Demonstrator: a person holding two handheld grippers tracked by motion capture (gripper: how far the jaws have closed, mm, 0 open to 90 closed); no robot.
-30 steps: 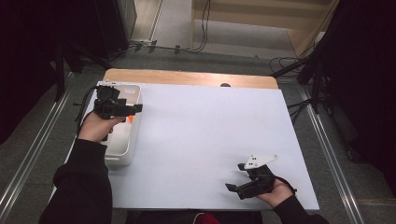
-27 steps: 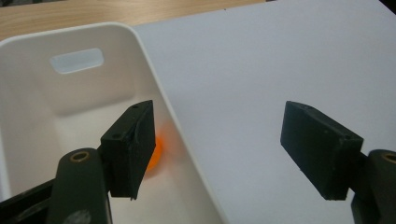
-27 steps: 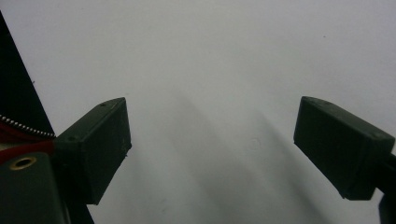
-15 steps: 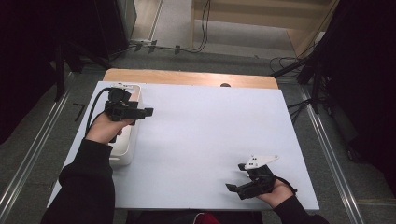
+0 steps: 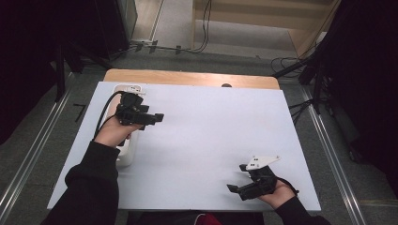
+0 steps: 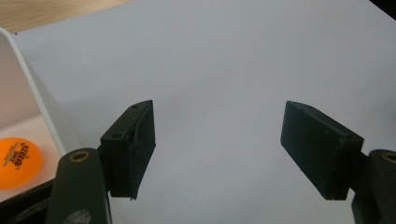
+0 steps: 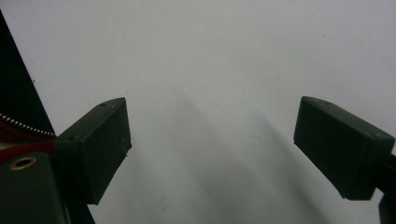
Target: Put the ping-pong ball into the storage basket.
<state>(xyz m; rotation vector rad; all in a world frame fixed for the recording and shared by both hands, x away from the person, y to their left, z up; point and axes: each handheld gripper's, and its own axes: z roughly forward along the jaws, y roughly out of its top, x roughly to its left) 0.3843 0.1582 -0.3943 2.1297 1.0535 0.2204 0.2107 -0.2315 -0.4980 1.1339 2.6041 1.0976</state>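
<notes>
A white tray (image 5: pixel 123 154) lies along the left edge of the white table top (image 5: pixel 211 140). An orange ping-pong ball (image 6: pixel 16 161) with dark print rests inside the tray (image 6: pixel 28 100). My left gripper (image 5: pixel 159 117) hovers just right of the tray, pointing right over bare table. Its jaws stand apart with nothing between them (image 6: pixel 217 149). Near the front right corner my right gripper (image 5: pixel 232 188) lies in the person's hand, a grey three-cornered plate on top. Its jaws are also wide apart over bare white surface (image 7: pixel 212 149).
A wooden strip (image 5: pixel 187 77) borders the table's far edge. Grey floor with metal rails runs along both sides. Cables (image 5: pixel 202 28) and dark stands sit beyond the table. A black cable (image 5: pixel 104 115) trails from the left gripper across the tray.
The left hand has carried its gripper rightward, from over the tray to past its right rim. The right hand has stayed put.
</notes>
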